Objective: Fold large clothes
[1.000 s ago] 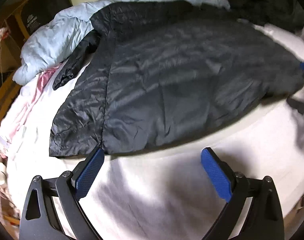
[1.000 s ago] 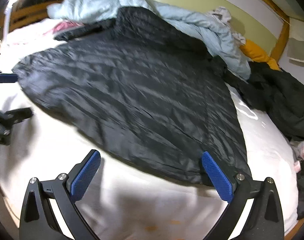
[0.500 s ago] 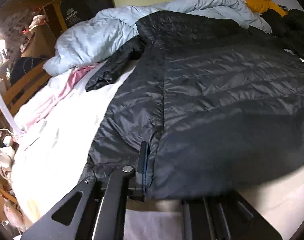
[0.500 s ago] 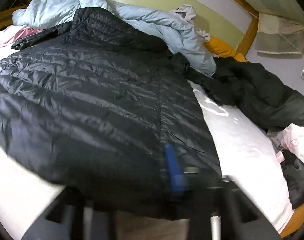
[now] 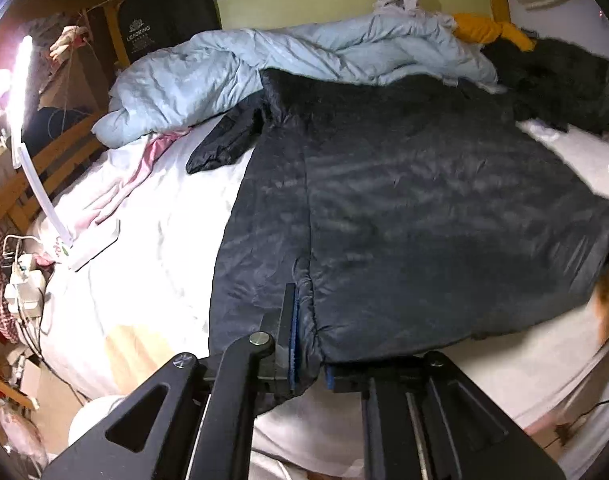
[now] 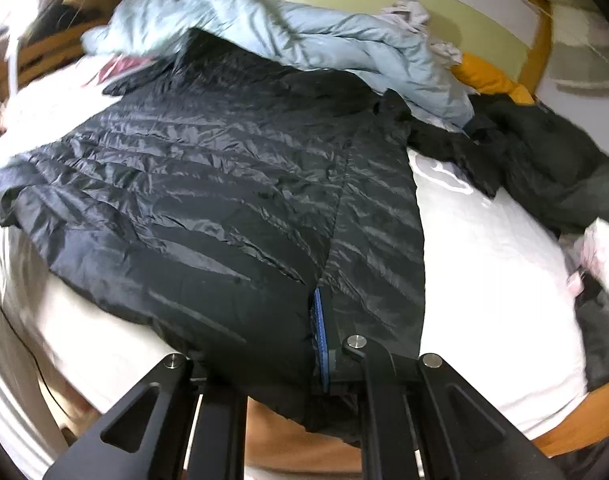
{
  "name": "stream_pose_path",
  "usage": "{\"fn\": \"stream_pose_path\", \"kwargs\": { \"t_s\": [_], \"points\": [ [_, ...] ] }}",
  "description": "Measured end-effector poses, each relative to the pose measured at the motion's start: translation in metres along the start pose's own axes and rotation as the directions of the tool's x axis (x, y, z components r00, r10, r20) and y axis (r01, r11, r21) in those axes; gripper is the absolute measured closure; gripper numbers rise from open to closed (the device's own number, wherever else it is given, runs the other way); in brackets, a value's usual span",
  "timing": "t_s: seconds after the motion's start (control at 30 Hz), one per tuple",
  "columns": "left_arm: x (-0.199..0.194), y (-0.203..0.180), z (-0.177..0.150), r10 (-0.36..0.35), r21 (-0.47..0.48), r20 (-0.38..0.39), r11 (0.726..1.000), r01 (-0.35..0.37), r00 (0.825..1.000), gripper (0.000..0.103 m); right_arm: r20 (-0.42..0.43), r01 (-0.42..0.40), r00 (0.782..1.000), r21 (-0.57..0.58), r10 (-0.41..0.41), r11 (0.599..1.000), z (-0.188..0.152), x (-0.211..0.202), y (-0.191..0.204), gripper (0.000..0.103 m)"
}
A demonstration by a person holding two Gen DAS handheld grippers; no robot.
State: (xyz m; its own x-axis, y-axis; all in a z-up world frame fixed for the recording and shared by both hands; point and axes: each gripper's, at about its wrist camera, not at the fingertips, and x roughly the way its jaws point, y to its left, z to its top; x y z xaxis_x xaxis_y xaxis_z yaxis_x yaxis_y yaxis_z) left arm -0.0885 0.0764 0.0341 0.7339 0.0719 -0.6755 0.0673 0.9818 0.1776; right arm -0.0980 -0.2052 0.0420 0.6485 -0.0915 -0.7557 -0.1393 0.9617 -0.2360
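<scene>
A large black quilted down jacket (image 5: 404, 208) lies spread over a white bed (image 5: 152, 240), collar toward the headboard, one sleeve (image 5: 224, 144) sticking out left. My left gripper (image 5: 304, 340) is shut on the jacket's near hem at a side seam. In the right wrist view the same jacket (image 6: 208, 184) fills the middle, and my right gripper (image 6: 324, 340) is shut on its near hem at the other seam. Both hold the hem lifted off the white bed (image 6: 484, 264).
A light blue duvet (image 5: 304, 56) is heaped at the headboard. A dark garment (image 6: 544, 160) and an orange cloth (image 6: 492, 80) lie at the far right. A lamp (image 5: 20, 92), chargers (image 5: 22, 284) and wooden rails stand left of the bed.
A second ago both grippers were open just short of the hem. They closed on the hem at the two seams and have pulled it up and toward me.
</scene>
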Motion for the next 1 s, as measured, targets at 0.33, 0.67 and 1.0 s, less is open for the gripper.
{"fn": "stream_pose_path", "kwargs": {
  "t_s": [0.33, 0.67, 1.0],
  "points": [
    [0.063, 0.019, 0.099, 0.095, -0.014, 0.067, 0.995, -0.095, 0.993, 0.053, 0.069, 0.079, 0.994, 0.060, -0.084, 0.995, 0.096, 0.020, -0.062, 0.028],
    [0.183, 0.028, 0.090, 0.142, 0.026, -0.120, 0.990, -0.140, 0.983, 0.053, -0.127, 0.154, 0.982, 0.094, -0.142, 0.983, 0.113, 0.144, -0.084, 0.028],
    [0.126, 0.044, 0.100, -0.033, -0.057, 0.155, 0.997, 0.042, 0.987, 0.025, 0.032, 0.050, 0.998, 0.231, -0.059, 0.972, 0.104, 0.107, -0.100, 0.027]
  ]
}}
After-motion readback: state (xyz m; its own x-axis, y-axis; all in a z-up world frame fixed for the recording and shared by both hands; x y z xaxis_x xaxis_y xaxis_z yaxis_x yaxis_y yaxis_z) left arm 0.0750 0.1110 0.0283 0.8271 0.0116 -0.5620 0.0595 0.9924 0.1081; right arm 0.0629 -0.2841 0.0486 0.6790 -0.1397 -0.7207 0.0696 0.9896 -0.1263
